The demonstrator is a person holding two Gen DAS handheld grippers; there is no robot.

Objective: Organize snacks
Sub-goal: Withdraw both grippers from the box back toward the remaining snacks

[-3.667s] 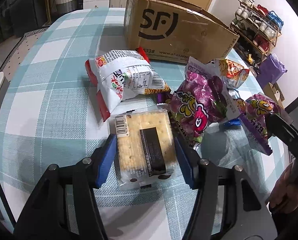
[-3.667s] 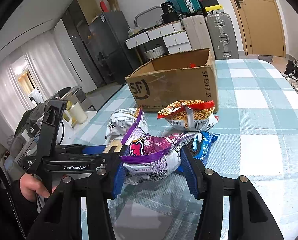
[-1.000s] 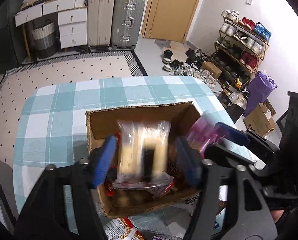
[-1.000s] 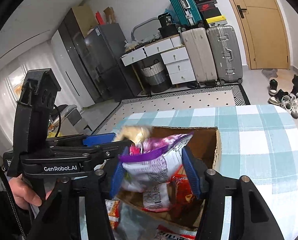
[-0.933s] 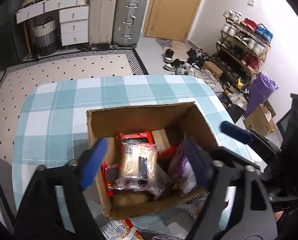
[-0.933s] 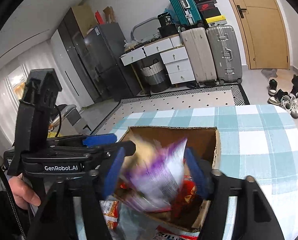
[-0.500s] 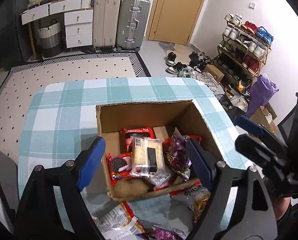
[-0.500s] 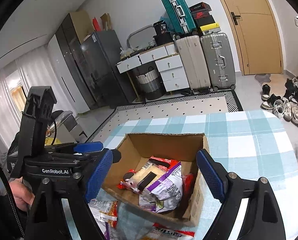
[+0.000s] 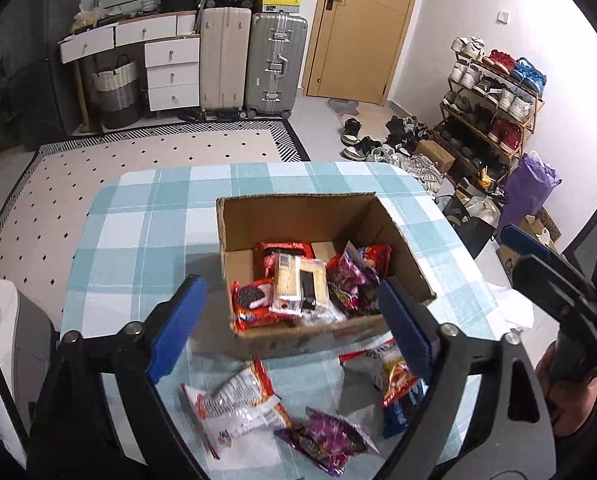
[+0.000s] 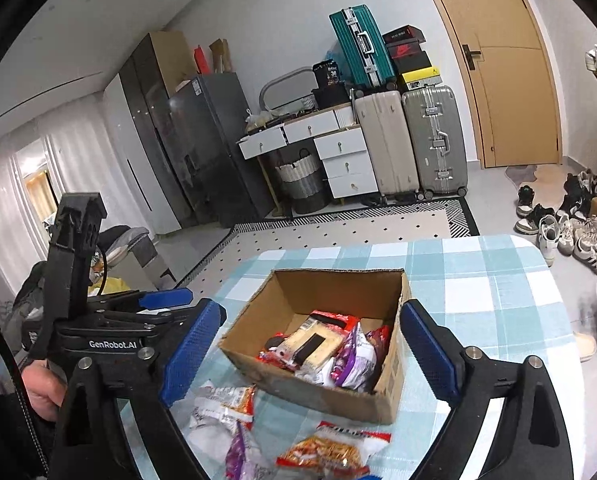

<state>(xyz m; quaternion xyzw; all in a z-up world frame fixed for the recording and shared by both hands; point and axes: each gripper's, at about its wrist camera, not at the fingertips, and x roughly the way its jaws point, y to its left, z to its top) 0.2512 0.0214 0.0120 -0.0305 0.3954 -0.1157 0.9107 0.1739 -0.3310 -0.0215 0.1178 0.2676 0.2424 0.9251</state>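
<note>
Packets lying loose in front of the brown cardboard box [image 9: 402, 252] are risking being missed or snagged: white crinkly bag [image 9: 238, 408], then purple one [image 9: 330, 440]. Left gripper [image 9: 290, 320], then right gripper [image 10: 310, 356], are spreading their jaws with nothing between them; the cracker pack [image 9: 300, 286] and purple pouch, previously pinched, are now lying inside the box.

Left gripper [image 9: 290, 322] and right gripper [image 10: 310, 354] both angle downward, jaws opening with nothing between them
</note>
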